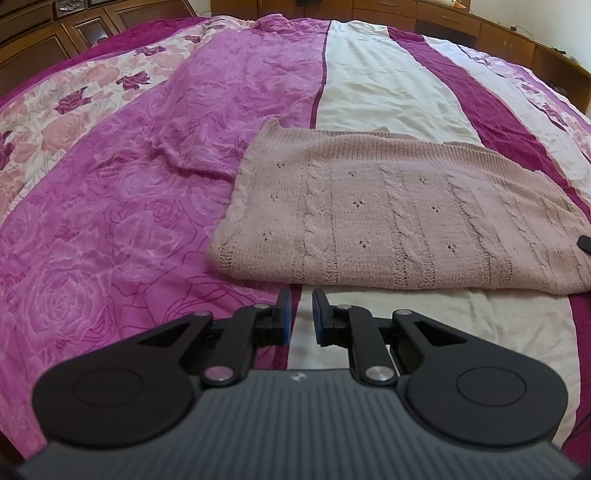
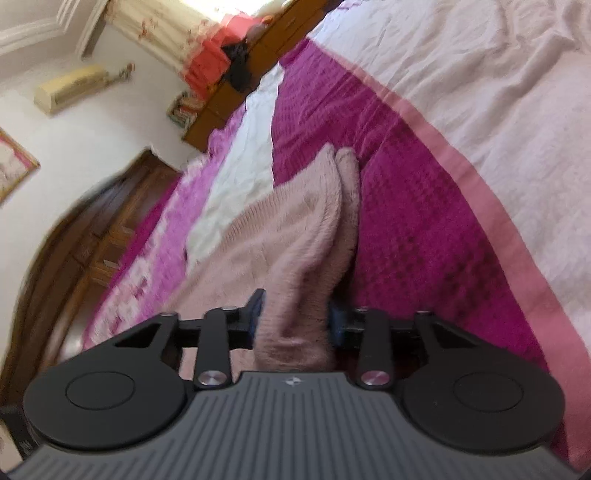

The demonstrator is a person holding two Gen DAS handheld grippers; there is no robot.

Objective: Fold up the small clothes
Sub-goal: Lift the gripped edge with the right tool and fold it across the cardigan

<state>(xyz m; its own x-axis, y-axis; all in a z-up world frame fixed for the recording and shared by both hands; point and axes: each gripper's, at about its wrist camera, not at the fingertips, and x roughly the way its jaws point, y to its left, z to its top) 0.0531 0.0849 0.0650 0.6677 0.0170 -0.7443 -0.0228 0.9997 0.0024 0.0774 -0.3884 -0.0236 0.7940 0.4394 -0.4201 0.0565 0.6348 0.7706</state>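
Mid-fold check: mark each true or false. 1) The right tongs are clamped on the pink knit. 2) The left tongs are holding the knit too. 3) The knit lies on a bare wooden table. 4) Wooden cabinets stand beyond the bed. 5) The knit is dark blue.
1) True: the right tongs are shut on a bunch of the pink knit sweater.
2) False: the left tongs hold nothing; their jaws stand slightly apart, short of the sweater's near edge.
3) False: it lies on a bedspread with a purple rose print and cream stripes.
4) True: wooden cabinets stand behind the bed.
5) False: it is dusty pink cable knit.
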